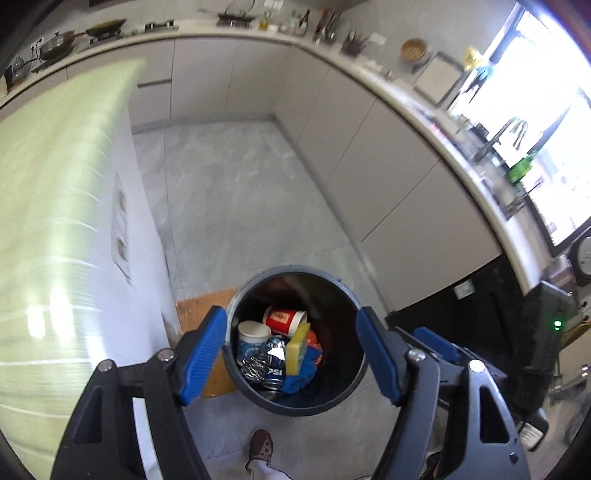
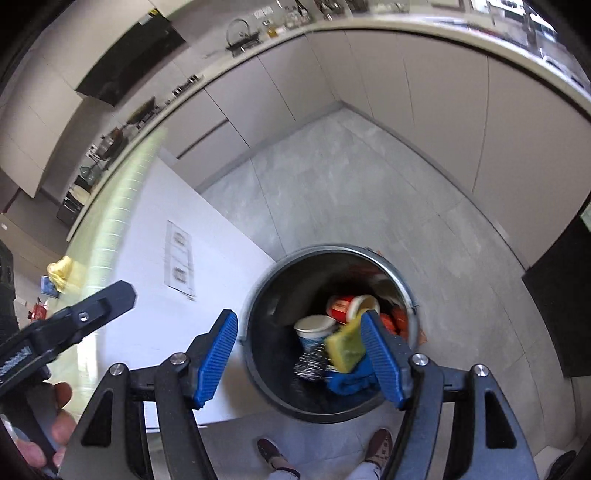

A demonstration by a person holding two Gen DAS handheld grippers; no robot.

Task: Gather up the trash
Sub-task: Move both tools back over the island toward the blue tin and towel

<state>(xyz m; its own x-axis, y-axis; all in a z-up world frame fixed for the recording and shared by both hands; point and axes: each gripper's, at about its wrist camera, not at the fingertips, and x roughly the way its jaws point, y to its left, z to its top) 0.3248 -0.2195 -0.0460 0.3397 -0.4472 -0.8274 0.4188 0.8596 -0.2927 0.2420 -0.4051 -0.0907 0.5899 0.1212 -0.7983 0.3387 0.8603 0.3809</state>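
kitchen floor (image 1: 236, 192), trash bin (image 1: 295, 400), tongs (image 1: 291, 354) open

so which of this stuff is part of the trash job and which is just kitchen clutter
Part of the job:
- trash bin
- red paper cup
- yellow sponge
- white cup
- pepsi can
- blue cloth

Just lying about:
- wok on the counter
- bottles
- woven bowl
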